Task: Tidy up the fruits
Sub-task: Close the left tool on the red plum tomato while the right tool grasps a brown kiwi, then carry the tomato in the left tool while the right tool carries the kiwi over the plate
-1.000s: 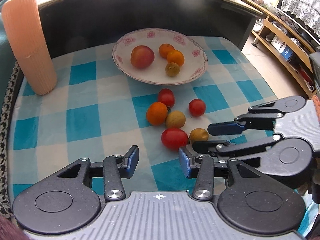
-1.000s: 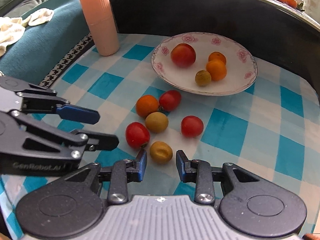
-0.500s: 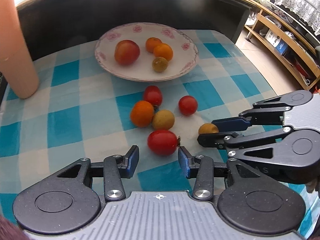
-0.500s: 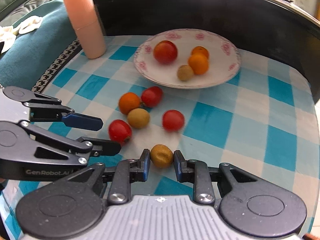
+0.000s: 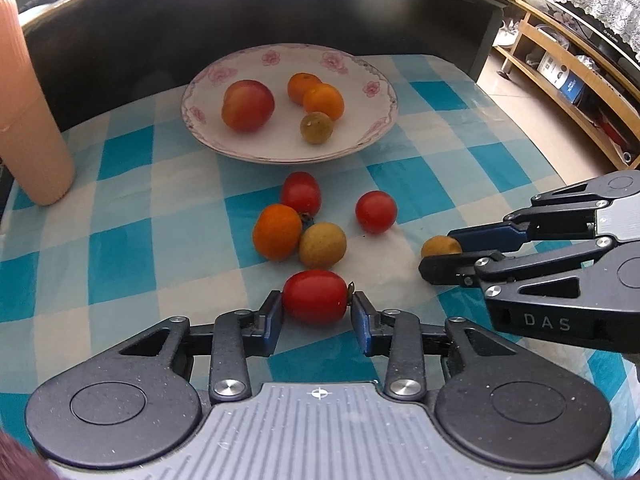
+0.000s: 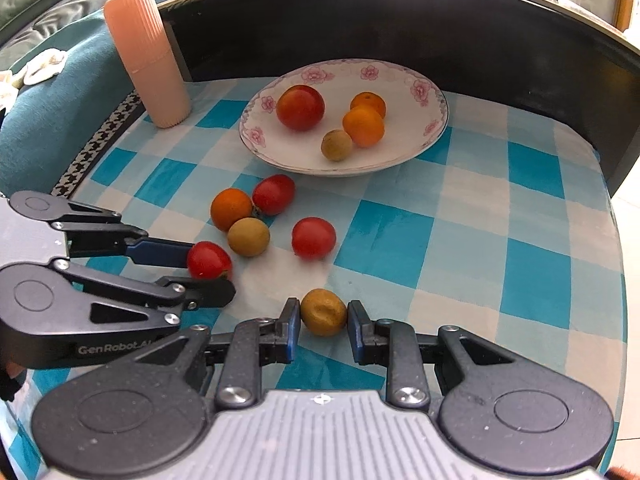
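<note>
On the blue checked cloth a red tomato (image 5: 314, 296) lies between the pads of my left gripper (image 5: 316, 308); its jaws are closing and both pads touch the tomato. My right gripper (image 6: 323, 316) is shut on a dented yellow-brown fruit (image 6: 323, 312) that rests on the cloth. Between the grippers and the plate lie an orange (image 5: 277, 232), a brown fruit (image 5: 322, 245) and two red tomatoes (image 5: 301, 194) (image 5: 376, 212). The flowered white plate (image 5: 372, 76) behind them holds a large red tomato, two oranges and a brownish fruit.
A ribbed peach tumbler (image 5: 28, 120) stands at the cloth's far left. A dark raised wall (image 5: 280, 8) runs behind the plate. The cloth's edge drops off at the right toward a wooden shelf (image 5: 580, 92). A teal cushion (image 6: 40, 120) lies left.
Both grippers came in around their fruits. The left jaws narrowed onto the red tomato. The right jaws closed on the yellow-brown fruit half a second ago and have stayed there.
</note>
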Available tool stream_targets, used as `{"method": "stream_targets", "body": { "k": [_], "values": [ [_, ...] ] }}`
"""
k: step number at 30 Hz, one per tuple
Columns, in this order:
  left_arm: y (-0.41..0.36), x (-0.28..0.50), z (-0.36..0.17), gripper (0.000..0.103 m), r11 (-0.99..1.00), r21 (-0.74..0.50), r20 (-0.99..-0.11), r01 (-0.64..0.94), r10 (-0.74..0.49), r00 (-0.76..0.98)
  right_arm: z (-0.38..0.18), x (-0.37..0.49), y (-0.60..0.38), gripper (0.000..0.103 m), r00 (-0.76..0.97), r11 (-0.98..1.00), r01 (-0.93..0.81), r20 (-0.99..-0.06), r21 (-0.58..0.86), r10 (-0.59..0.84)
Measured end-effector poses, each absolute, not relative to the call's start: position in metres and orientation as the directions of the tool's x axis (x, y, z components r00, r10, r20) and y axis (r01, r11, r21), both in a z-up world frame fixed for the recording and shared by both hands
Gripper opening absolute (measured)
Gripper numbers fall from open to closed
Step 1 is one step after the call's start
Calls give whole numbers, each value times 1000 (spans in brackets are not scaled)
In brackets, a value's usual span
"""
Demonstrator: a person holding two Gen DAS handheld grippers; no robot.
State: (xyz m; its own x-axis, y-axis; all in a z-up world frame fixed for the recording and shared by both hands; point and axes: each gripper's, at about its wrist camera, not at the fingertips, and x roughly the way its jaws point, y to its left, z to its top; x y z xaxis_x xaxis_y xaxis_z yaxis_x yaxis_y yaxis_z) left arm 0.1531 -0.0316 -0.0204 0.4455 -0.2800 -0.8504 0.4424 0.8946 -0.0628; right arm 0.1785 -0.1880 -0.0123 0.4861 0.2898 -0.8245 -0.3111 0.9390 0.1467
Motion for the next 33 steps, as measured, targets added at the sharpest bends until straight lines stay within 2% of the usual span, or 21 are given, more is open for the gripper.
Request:
{"method": "stream_targets", "body": {
  "k": [21, 27, 33],
  "values": [
    [-33, 145, -24, 46, 879, -23, -855, 476, -264, 446, -16, 175, -181, 43, 469, 933, -342, -839, 113, 274],
    [-34, 144, -24, 51, 876, -28, -857, 481, -269, 440, -15, 176, -182, 43, 466, 930, -349, -840, 113, 277],
    [-36, 144, -24, 52, 878, -21, -859, 478, -261, 441, -15, 174, -181, 43, 469, 932, -349, -843, 98, 264]
  ]
}}
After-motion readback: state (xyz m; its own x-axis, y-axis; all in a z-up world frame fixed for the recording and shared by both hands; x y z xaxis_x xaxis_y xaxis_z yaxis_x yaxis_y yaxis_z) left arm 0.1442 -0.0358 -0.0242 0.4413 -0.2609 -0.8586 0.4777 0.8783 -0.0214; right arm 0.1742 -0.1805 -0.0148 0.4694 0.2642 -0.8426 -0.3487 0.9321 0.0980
